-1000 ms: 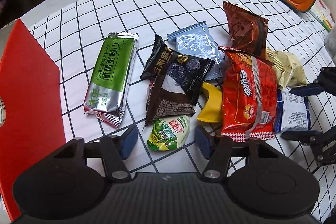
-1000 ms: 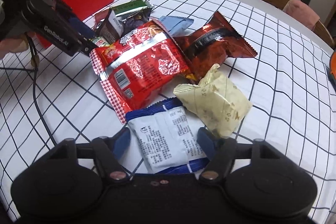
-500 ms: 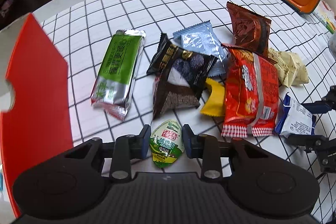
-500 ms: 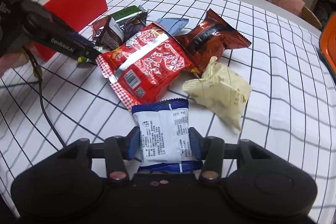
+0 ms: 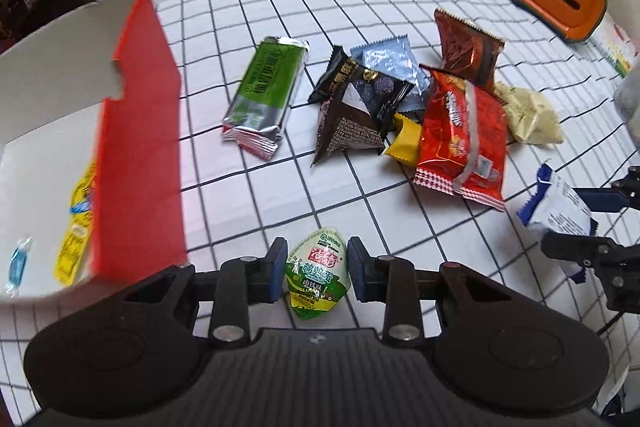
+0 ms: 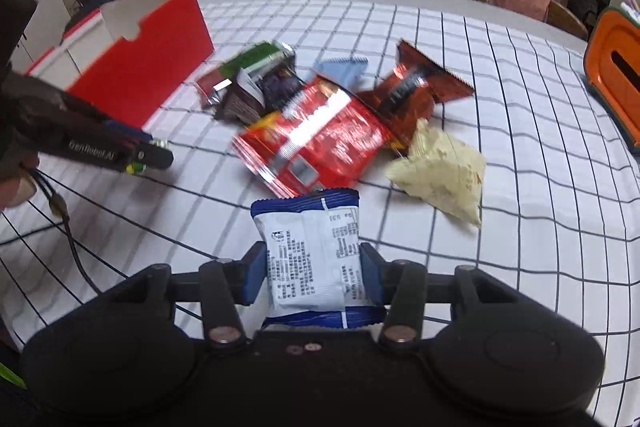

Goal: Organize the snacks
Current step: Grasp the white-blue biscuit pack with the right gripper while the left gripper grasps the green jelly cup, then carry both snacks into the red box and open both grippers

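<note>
From the left wrist view, the left gripper (image 5: 317, 274) is closed on a small green egg pack (image 5: 318, 273); the blue pads press its two sides, and the pack looks lifted a little above the checked table (image 5: 280, 187). The red box (image 5: 136, 147) stands open just to the left, with a few yellow and blue sweets already inside. The gripper points forward over the table, nearly level, its left side close to the box wall. To do this step well, I think the pack should be carried over the red wall, not against it, and let go only when it is above the white inside. At the right edge the right gripper (image 5: 580, 223) holds a white and blue packet (image 5: 556, 207).

From the right wrist view, the right gripper (image 6: 313, 273) is clamped on the white packet (image 6: 310, 255), which stands out forward between the pads, above the table. The pile of snacks (image 6: 320, 135) lies ahead, the box (image 6: 144, 75) far to the left behind the left gripper (image 6: 156, 157). This hand points toward the pile and tilts slightly down. It should probably wait, so the two grippers do not meet over the box.
</note>
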{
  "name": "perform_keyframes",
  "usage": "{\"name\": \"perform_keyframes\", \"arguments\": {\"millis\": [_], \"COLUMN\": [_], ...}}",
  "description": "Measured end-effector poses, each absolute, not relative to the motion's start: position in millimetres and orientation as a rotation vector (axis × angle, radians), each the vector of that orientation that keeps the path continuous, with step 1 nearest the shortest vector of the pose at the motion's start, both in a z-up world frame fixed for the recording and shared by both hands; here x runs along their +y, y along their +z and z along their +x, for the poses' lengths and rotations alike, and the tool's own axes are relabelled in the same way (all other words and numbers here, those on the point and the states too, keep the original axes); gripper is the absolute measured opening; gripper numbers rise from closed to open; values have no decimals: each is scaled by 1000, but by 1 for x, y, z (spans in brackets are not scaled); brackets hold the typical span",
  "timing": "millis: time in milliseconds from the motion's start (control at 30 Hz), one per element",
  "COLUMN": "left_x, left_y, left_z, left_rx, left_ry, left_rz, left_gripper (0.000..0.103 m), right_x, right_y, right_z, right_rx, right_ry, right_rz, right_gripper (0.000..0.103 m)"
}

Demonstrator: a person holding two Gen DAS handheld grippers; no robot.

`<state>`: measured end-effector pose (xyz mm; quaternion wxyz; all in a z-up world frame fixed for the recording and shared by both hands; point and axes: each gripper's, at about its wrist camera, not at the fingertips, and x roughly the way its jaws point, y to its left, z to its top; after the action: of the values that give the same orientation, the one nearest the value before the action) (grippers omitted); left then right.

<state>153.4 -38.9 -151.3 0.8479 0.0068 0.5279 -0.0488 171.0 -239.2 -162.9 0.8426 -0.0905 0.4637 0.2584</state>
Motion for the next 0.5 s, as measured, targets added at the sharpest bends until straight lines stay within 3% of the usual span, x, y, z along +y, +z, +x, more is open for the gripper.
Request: {"name": "perform_keyframes", "arguments": {"millis": [500], "left_x": [23], "left_y": [-83], "left_z": [109], "left_rx": [964], "left_ry": [-48], "left_rz": [-38], "left_gripper": [31], "right_x": [-166], "right_y": [-104], "right_z": [154], "right_rx": [845], "right_ry": [653], "right_rz": [-174], "right_gripper": [48]}}
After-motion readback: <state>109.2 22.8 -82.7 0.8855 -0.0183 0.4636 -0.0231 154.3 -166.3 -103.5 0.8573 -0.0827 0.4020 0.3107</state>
